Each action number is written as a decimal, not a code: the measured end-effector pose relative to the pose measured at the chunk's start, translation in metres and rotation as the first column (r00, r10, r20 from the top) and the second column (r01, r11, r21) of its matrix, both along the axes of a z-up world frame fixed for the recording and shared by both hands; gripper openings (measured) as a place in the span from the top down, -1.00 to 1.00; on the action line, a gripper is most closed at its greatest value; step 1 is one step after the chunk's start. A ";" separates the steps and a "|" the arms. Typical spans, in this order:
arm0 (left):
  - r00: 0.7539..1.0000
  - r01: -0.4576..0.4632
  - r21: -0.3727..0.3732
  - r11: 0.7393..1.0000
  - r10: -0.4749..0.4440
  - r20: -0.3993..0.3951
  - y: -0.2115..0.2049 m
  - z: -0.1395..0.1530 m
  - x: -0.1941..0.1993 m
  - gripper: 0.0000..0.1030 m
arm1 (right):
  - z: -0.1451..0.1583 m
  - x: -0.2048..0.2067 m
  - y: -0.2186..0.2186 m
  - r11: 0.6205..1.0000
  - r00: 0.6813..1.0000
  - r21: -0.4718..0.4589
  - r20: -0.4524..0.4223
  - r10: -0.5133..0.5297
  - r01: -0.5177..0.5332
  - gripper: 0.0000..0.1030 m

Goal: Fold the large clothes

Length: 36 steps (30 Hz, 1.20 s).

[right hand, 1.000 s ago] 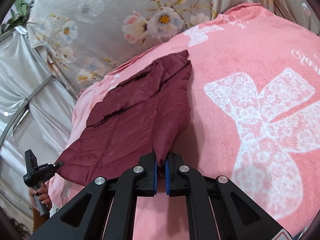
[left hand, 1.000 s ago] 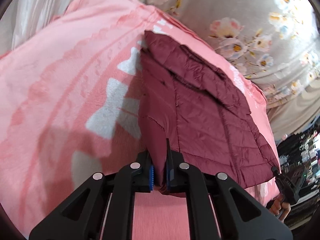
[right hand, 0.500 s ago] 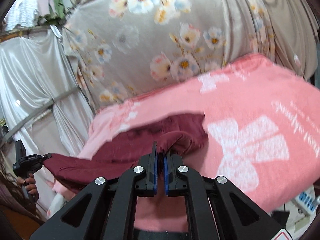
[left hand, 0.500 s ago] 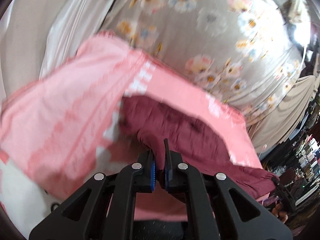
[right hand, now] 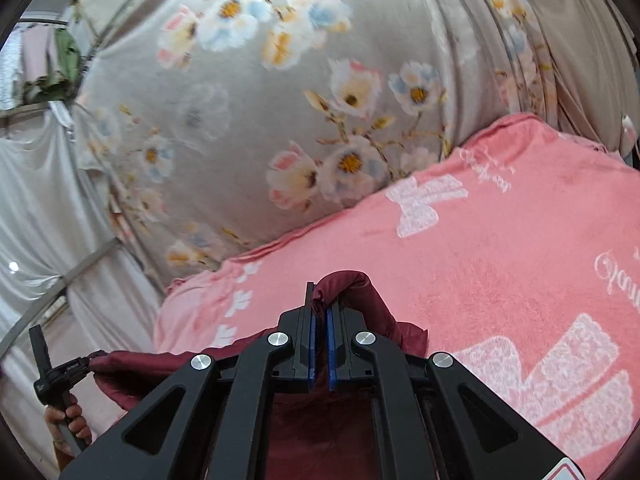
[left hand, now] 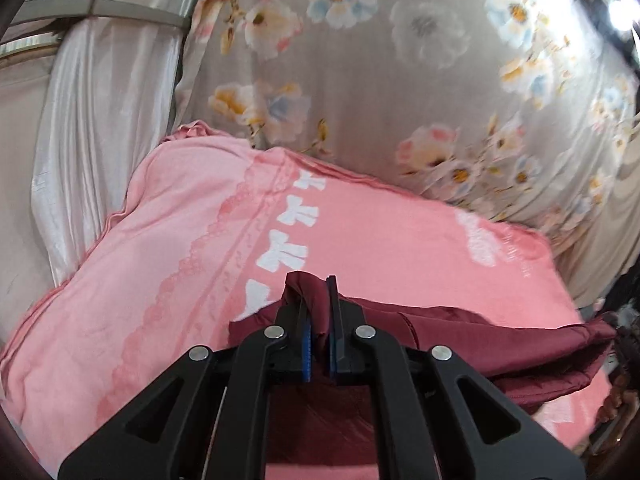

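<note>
One maroon jacket (left hand: pixel 460 332), two clamped claws (left hand: pixel 318 312)

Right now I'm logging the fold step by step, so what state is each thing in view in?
maroon jacket: lifted by one edge, pinched at two spots, its far part trailing toward the pink blanket.
left gripper: shut on the jacket's edge.
right gripper: shut on a rolled bit of the jacket's edge.
pink blanket: spread flat, a little rumpled at its far edge.
floral curtain: hanging, in loose folds.
</note>
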<state>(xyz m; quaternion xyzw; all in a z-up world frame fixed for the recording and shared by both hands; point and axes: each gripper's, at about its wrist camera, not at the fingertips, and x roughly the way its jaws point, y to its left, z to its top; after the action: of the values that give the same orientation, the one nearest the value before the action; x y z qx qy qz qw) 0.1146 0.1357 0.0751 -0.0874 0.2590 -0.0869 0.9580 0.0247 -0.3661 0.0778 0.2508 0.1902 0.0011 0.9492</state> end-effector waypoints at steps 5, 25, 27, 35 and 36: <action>0.992 -0.041 0.057 0.998 0.047 -0.116 -0.013 -0.046 0.067 0.92 | -0.033 0.059 0.000 1.000 0.996 -0.009 -0.093 -0.017 0.016 0.94; 0.954 -0.036 0.139 0.990 0.076 -0.290 -0.029 -0.158 0.145 0.90 | -0.133 0.146 -0.004 0.999 0.952 -0.039 -0.303 -0.044 0.034 0.95; 0.954 -0.033 0.135 0.990 0.071 -0.292 -0.029 -0.163 0.148 0.90 | -0.139 0.149 -0.003 0.999 0.948 -0.039 -0.315 -0.044 0.034 0.95; 0.955 -0.026 0.117 0.993 0.059 -0.289 -0.031 -0.174 0.156 0.87 | -0.155 0.157 -0.001 0.998 0.934 -0.048 -0.352 -0.053 0.039 0.95; 0.956 -0.027 0.110 0.994 0.058 -0.287 -0.031 -0.175 0.156 0.86 | -0.155 0.157 -0.002 0.998 0.936 -0.040 -0.348 -0.049 0.037 0.94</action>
<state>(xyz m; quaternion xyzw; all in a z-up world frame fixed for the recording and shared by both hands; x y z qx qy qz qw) 0.2704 0.1050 -0.0995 -0.0542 0.3989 -0.0390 0.9146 0.1813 -0.3682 -0.0772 0.2355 0.3501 -0.0674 0.9041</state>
